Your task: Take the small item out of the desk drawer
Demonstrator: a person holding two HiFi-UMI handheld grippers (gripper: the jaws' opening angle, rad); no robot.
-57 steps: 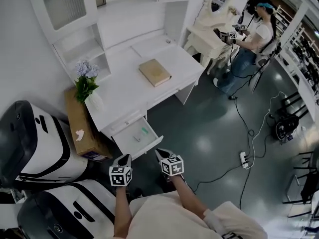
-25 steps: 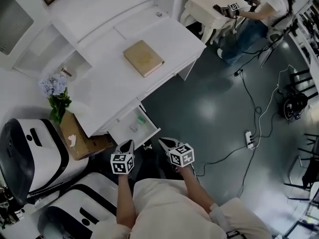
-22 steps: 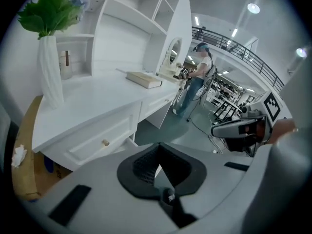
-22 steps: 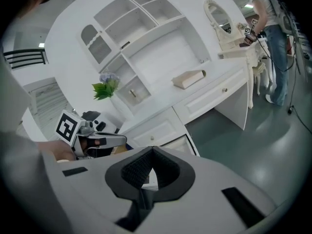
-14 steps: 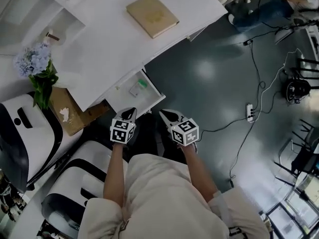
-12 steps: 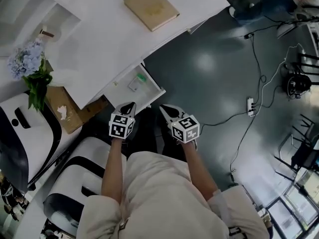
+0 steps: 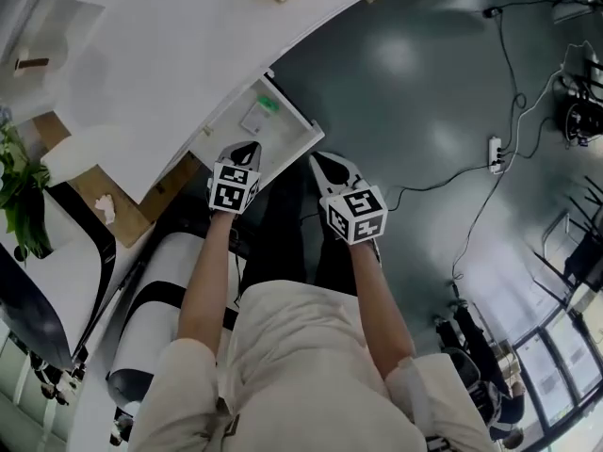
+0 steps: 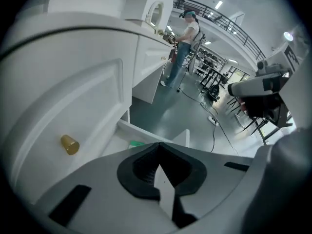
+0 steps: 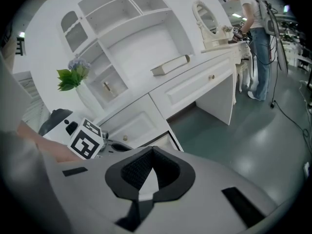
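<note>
The white desk drawer [image 7: 300, 139] stands pulled open under the desk top. In it lies a small white and green item [image 7: 261, 113], whose green end also shows in the left gripper view [image 8: 137, 143]. My left gripper [image 7: 246, 147] is shut and empty, with its tip over the drawer's near edge, just short of the item. In its own view the left gripper [image 8: 158, 144] points down at the drawer beside a brass knob [image 8: 69, 144]. My right gripper [image 7: 323, 158] hangs shut and empty to the right of the drawer, over the floor; its view [image 9: 152, 149] looks along the desk front.
The white desk top [image 7: 170, 55] carries a tan book [image 9: 169, 65]. A cardboard box [image 7: 104, 201] and a flower vase [image 9: 73, 77] stand to the left. A white and black machine [image 7: 160, 318] sits by my left arm. A power strip [image 7: 493, 153] lies on the floor. A person [image 8: 187, 38] stands far off.
Both grippers have sunk toward the drawer, the left one reaching its front edge. The head view has tipped down and closer, so the desk has slid up the frame. Both stay shut.
</note>
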